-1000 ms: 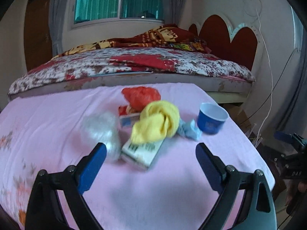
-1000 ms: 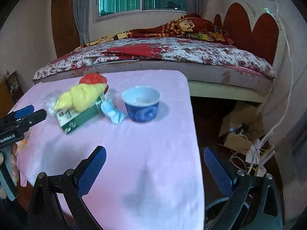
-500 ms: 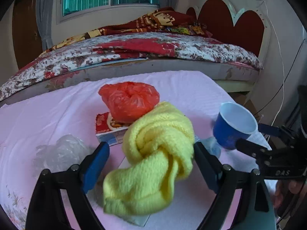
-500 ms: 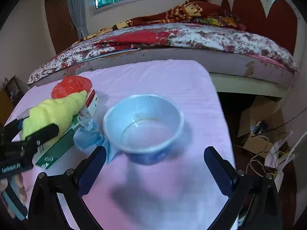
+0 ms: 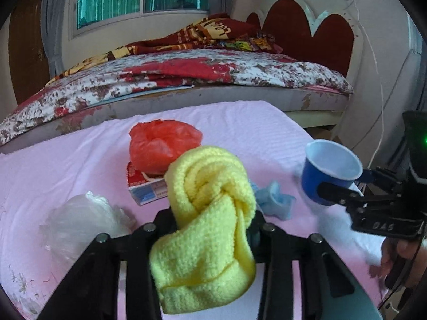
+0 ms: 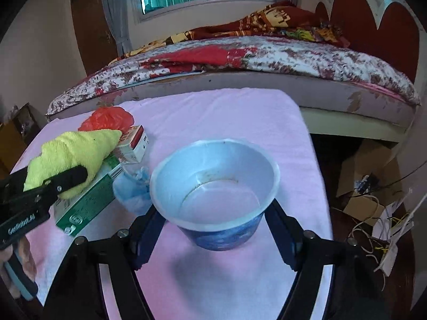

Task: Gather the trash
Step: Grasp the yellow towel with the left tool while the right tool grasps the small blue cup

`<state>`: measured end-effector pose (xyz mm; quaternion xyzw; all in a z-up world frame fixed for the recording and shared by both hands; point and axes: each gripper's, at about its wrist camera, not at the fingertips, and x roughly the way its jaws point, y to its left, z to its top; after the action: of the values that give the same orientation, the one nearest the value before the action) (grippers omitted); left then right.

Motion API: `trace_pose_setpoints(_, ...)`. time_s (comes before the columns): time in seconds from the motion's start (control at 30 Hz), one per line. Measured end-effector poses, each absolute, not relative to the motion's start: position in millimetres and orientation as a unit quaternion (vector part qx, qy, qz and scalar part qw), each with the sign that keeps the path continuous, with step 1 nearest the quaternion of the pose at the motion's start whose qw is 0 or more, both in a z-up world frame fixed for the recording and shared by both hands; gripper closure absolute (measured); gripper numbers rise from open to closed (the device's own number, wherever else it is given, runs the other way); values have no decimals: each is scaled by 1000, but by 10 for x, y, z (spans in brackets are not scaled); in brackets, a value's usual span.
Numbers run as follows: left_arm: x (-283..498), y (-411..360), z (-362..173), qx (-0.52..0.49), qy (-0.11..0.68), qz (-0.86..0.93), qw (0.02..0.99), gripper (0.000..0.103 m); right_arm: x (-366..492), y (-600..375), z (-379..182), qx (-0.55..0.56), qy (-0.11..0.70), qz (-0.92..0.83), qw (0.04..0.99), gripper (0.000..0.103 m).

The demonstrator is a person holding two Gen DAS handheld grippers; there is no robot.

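Left gripper (image 5: 213, 226) — jaws have just been closing, now pinching the yellow cloth (image 5: 210, 213), centre of the pink table (image 5: 253, 125). Right gripper (image 6: 213, 229) — jaws narrowed from full spread, apparently pressing the blue cup (image 6: 216, 186), near right. Body lettering "DAS"; other gripper's partly legible. Both nearer than before.

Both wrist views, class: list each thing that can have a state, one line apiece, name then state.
left gripper: jaws just closed in, shut on the yellow cloth
yellow cloth: knotted, clamped
right gripper: jaws just narrowed, pressing the cup's sides
blue paper cup: upright, empty, stained inside
red plastic bag: crumpled, on the small carton
clear plastic bag: crumpled
green carton: lying flat
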<state>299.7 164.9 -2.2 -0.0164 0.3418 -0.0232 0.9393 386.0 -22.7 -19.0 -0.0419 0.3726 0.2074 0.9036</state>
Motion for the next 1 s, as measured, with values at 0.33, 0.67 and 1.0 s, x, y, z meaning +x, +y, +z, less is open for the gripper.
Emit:
trace_pose_setpoints(0.33,2614,1531,237,-25,296,-43,954,70,3248,-630,114,-64,345,206,914,28)
trace_pose_setpoints(0.67,2296,1237,159,-16,311,-64,948,70,2856,-903,167,-50,357,218,907,28)
trace_pose_setpoints(1.0,2400,1467,-79,-44,340,-49,938,70,3122,-420,-340,-64,417,226,878,23)
